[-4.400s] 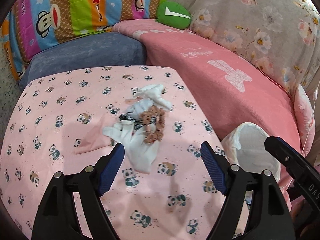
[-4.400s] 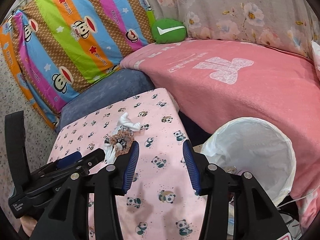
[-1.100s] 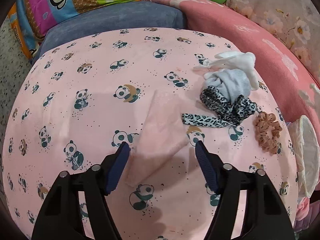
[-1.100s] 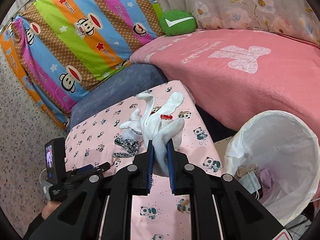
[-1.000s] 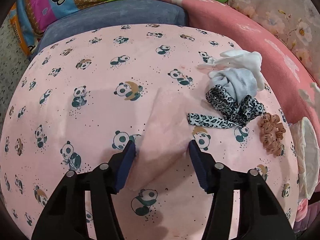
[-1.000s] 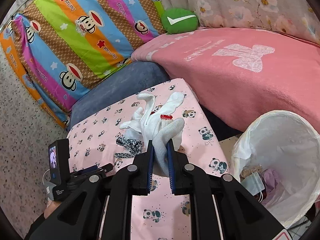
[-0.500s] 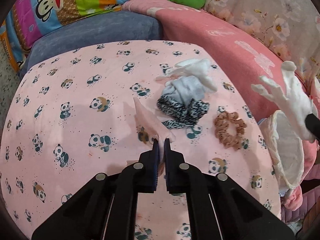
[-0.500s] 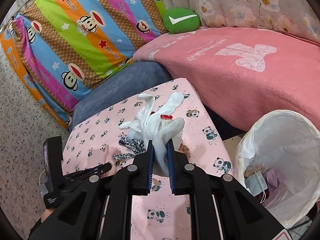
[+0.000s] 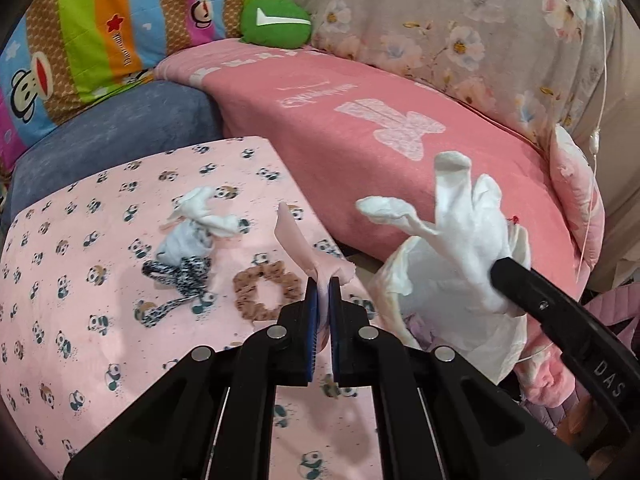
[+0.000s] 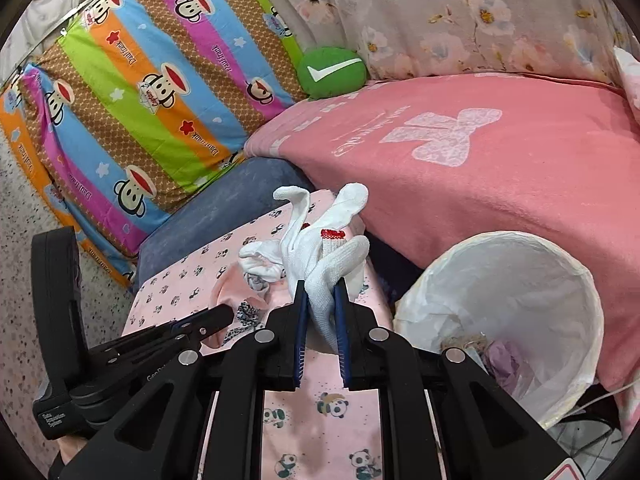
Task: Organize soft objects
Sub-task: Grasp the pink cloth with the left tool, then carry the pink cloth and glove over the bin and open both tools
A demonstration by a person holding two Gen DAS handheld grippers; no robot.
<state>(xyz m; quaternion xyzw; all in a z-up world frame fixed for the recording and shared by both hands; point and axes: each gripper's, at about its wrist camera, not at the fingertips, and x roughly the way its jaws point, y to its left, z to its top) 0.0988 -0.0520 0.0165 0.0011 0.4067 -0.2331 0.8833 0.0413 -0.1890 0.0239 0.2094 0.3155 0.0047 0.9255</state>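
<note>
My left gripper [image 9: 323, 280] is shut on a pale pink cloth [image 9: 298, 244], lifted off the panda-print cover [image 9: 80, 320]. My right gripper [image 10: 320, 292] is shut on a white knit glove [image 10: 332, 256] with a red cuff mark, held in the air beside the white-lined basket [image 10: 520, 280]. In the left wrist view that glove [image 9: 460, 224] hangs over the basket [image 9: 400, 276], clamped by the right gripper [image 9: 500, 270]. On the cover lie a white and grey sock bundle [image 9: 192, 228], a leopard-print band [image 9: 180, 280] and a brown scrunchie [image 9: 266, 288].
A pink blanket [image 9: 380, 120] covers the sofa seat behind, with a green cushion [image 9: 276, 22] and a striped monkey-print quilt [image 10: 140, 100] at the back. A blue-grey cushion [image 9: 112, 132] borders the cover. The basket holds some crumpled items [image 10: 492, 356].
My left gripper closed on the pink cloth and lifted it up and right toward the basket. The right gripper carried the white glove a little closer to the basket.
</note>
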